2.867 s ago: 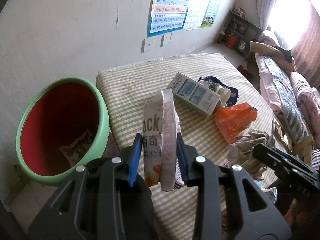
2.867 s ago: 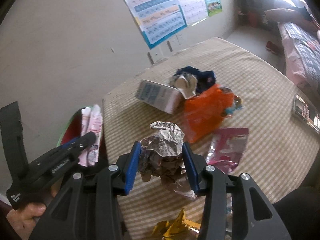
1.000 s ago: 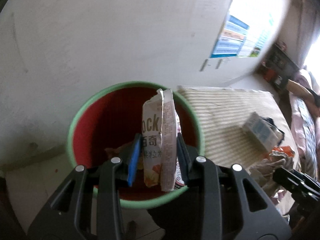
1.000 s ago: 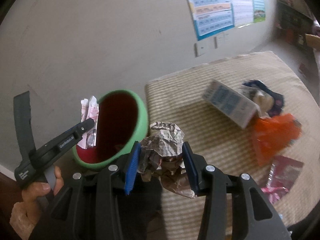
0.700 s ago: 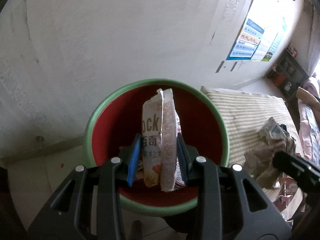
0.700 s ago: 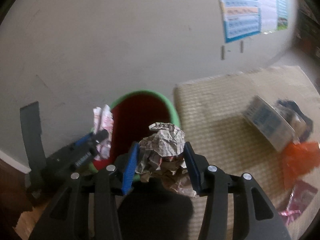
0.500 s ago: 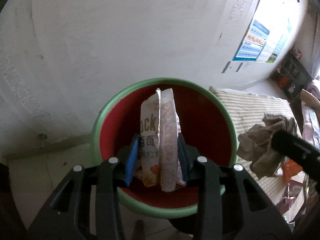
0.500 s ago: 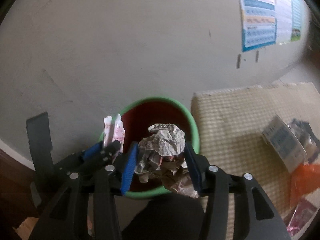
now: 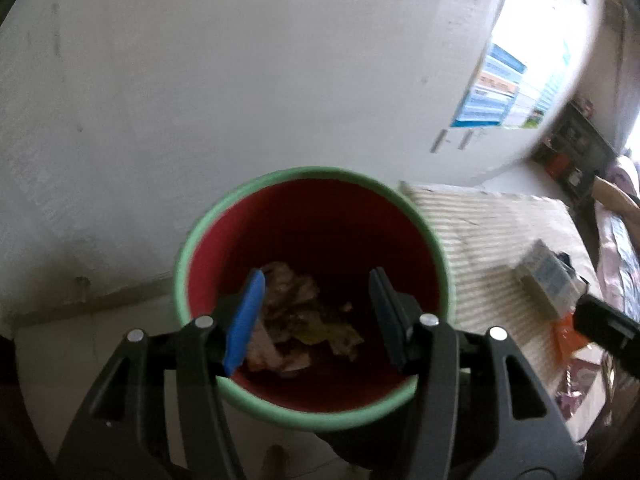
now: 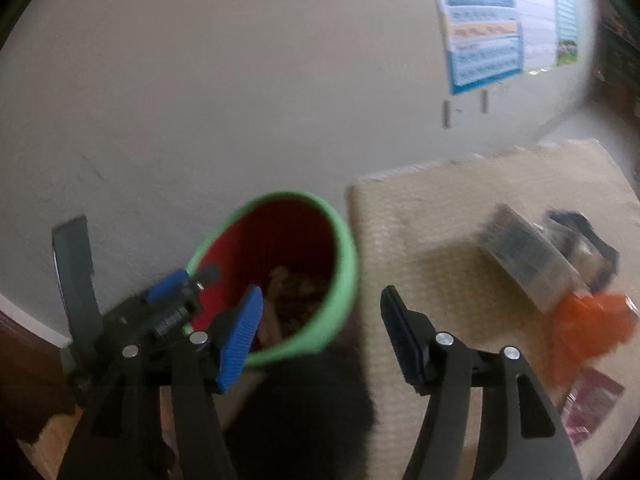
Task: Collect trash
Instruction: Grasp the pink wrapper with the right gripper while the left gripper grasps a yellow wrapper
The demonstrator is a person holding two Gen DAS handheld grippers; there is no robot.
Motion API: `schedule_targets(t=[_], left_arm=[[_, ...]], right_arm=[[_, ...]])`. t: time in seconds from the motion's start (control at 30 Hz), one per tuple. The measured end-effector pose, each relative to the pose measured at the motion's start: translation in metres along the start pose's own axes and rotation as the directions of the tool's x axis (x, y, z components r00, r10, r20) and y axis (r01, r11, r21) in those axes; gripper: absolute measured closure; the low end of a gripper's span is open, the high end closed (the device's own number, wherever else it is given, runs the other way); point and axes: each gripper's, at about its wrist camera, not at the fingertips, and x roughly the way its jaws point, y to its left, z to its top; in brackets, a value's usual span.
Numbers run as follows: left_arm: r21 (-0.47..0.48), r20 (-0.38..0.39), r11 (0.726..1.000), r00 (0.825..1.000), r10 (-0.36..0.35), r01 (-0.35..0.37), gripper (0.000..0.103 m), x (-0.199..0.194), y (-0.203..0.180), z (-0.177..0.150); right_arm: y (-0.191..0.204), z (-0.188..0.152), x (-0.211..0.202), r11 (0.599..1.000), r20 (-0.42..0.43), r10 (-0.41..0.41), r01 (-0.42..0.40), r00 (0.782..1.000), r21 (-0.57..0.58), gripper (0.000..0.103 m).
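Note:
A green-rimmed bin with a red inside (image 9: 200, 236) (image 10: 344, 264) stands on the floor beside the table. Crumpled paper and a snack wrapper (image 9: 296, 320) lie at its bottom. My left gripper (image 9: 316, 316) hangs over the bin mouth, its jaws opening with nothing between them. My right gripper (image 10: 320, 332) is at the bin's right rim near the table edge, its jaws also opening and empty. In the right wrist view the left gripper (image 10: 176, 288) shows over the bin's left rim.
A table with a checked cloth (image 10: 432, 208) holds a milk carton (image 10: 524, 256) (image 9: 548, 276), an orange plastic bag (image 10: 592, 320), a dark wrapper (image 10: 580, 228) and a pink packet (image 10: 592, 400). A white wall with a poster (image 10: 484, 24) stands behind the bin.
Both grippers have opened. The snack wrapper has dropped from the left one and the crumpled paper from the right one into the bin. The right gripper has shifted towards the table.

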Motion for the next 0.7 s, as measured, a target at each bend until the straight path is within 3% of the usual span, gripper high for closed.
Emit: schedule_targets(t=[0.23,0.37,0.43,0.53,0.7], left_arm=[[0.091,-0.024,0.992,0.996,-0.08,0.082,0.051,-0.009,-0.046,-0.012],[0.133,-0.062,0.982,0.99,-0.128,0.135,0.051,-0.013,-0.074,-0.021],[0.162,-0.069,0.974,0.987,-0.145,0.155,0.051,-0.017,-0.088,-0.026],[0.211,-0.108,0.953,0.975,-0.196,0.215,0.048,-0.025,-0.115,-0.039],[0.308,-0.249,0.878,0.922,-0.298,0.367,0.048,-0.037,-0.163,-0.076]], right_arm=[[-0.092,-0.044,-0.055,0.97,-0.002,-0.173,0.171,0.985,0.174,0.043],[-0.164,-0.072,-0.083,0.878,-0.019,-0.315,0.299,0.949,0.374,0.039],[-0.195,-0.086,-0.087,0.825,-0.05,-0.333,0.316,0.942,0.467,0.038],[-0.219,-0.101,-0.083,0.788,-0.087,-0.331,0.326,0.94,0.522,0.038],[-0.221,-0.109,-0.058,0.802,-0.114,-0.258,0.279,0.959,0.529,0.038]])
